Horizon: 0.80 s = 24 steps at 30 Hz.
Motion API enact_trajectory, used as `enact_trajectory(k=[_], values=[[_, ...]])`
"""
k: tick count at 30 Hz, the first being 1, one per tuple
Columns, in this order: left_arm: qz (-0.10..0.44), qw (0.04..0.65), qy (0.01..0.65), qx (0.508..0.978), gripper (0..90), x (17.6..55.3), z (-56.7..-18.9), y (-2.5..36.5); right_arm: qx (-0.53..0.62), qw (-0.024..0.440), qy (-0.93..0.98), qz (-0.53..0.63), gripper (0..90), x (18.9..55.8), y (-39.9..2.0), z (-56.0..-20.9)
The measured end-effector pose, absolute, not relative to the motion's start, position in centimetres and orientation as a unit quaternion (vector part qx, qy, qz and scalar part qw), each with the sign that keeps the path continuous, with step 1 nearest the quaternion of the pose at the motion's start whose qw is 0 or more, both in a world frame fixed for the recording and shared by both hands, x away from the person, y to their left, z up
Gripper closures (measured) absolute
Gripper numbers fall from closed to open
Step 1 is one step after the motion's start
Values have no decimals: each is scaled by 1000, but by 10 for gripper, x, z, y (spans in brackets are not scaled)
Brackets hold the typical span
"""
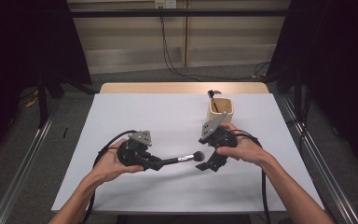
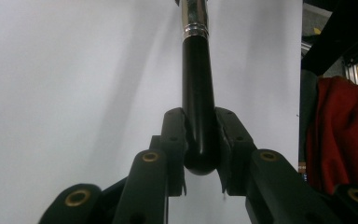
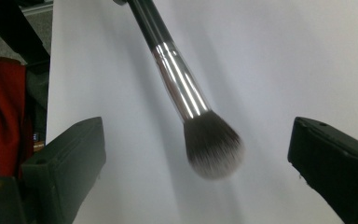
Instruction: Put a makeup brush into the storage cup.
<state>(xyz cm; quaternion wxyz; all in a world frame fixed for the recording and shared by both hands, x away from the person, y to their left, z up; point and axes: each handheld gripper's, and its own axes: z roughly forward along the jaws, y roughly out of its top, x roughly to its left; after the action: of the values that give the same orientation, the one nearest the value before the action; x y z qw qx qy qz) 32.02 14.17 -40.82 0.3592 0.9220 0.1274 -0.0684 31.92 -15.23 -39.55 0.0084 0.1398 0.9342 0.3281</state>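
Note:
A makeup brush (image 1: 182, 159) with a black handle, a silver ferrule and a soft grey head lies level just above the white table (image 1: 135, 112). My left gripper (image 1: 161, 163) is shut on the rounded end of the handle (image 2: 198, 93), with both pads pressed against it in the left gripper view (image 2: 199, 126). The brush head (image 3: 213, 144) points toward my right gripper (image 1: 207, 165). That gripper is open, its jaws standing wide on either side of the head without touching it (image 3: 198, 158).
A tan cup (image 1: 220, 111) stands at the back right of the table, just behind my right hand, with another dark brush (image 1: 213, 98) upright in it. Red cloth (image 2: 340, 130) lies beyond the table edge. Cables trail from both grippers.

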Motion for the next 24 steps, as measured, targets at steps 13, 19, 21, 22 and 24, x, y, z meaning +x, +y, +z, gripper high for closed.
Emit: enact_trajectory(k=[13, 19, 21, 22, 24], values=[[-51, 385, 155, 908, 749, 318, -412, 163, 193, 23, 913, 358, 37, 313, -181, -399], [-46, 404, 170, 898, 749, 316, -414, 173, 197, 23, 906, 375, 33, 309, -190, -405], [-44, 412, 174, 894, 749, 315, -414, 176, 198, 18, 903, 380, 33, 307, -193, -407], [-42, 414, 174, 892, 749, 315, -414, 178, 198, 18, 903, 381, 33, 306, -193, -407], [-38, 422, 179, 888, 749, 313, -414, 180, 201, 14, 900, 387, 33, 305, -194, -410]])
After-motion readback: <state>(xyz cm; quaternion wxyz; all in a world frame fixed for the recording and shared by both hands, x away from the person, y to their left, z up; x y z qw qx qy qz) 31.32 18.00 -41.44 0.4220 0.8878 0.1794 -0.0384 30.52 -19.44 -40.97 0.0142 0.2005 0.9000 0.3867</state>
